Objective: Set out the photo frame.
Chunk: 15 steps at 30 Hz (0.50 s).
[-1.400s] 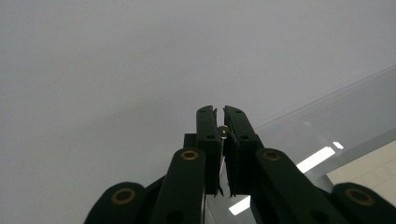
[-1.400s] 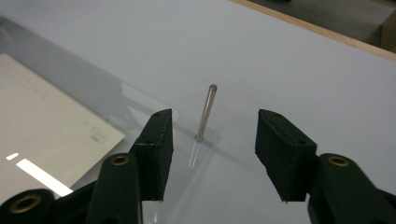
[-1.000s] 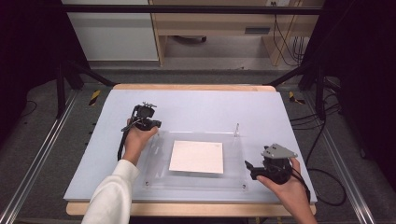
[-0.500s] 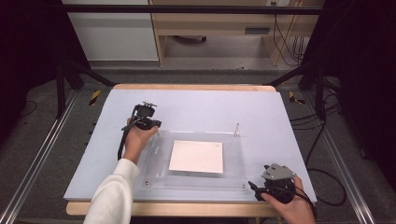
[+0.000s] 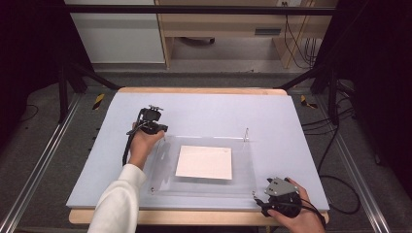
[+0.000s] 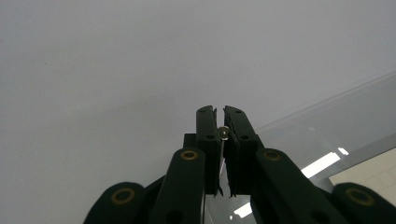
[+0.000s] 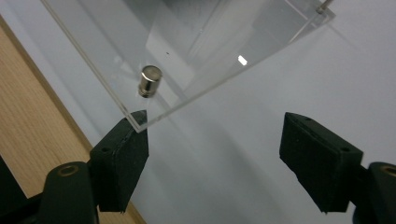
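We cannot tell where the left gripper (image 5: 163, 129) meets the clear acrylic sheet (image 5: 204, 187); its jaws are clamped on a thin metal pin (image 6: 224, 132) at the sheet's far-left corner. Our right gripper (image 7: 212, 154), wide and narrowing, holds nothing beside the near-right corner's shiny steel stud (image 7: 150, 81). White paper (image 5: 204, 162) lies beneath on the matte tabletop (image 5: 204, 111).

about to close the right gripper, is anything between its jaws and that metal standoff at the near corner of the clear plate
Nothing visible blocks it. The right gripper stands open before the clear plate; its corner touches one jaw, with the metal standoff just beyond.
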Motion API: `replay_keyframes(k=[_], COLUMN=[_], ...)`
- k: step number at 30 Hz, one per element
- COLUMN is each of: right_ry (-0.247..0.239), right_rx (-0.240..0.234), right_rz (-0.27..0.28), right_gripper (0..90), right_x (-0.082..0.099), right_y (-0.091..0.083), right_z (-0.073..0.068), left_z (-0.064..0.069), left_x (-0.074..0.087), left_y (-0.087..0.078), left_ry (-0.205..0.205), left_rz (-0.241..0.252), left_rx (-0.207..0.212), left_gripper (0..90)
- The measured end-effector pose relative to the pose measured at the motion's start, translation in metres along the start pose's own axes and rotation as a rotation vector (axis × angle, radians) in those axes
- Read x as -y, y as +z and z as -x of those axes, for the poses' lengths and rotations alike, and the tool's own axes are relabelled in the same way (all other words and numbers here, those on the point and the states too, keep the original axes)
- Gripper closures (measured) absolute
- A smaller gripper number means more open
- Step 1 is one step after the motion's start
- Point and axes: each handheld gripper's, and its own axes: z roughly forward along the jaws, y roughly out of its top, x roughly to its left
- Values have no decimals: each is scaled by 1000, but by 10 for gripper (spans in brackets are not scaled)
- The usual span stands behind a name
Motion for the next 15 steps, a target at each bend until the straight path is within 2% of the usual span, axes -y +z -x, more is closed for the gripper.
replay_keyframes(k=[4,8,15], right_ry=[-37,-97,-138], right_rx=[-6,9,29], right_rz=[23,56,109], right_gripper=[235,268,340], right_x=[-4,-8,-9], right_y=[3,5,1], right_z=[-5,-10,-14], left_z=[0,0,-1], left_x=[0,0,0], left_y=[0,0,1], left_ry=[-2,2,7], left_rz=[0,0,5], left_rx=[2,2,5], left_gripper=[845,845,843])
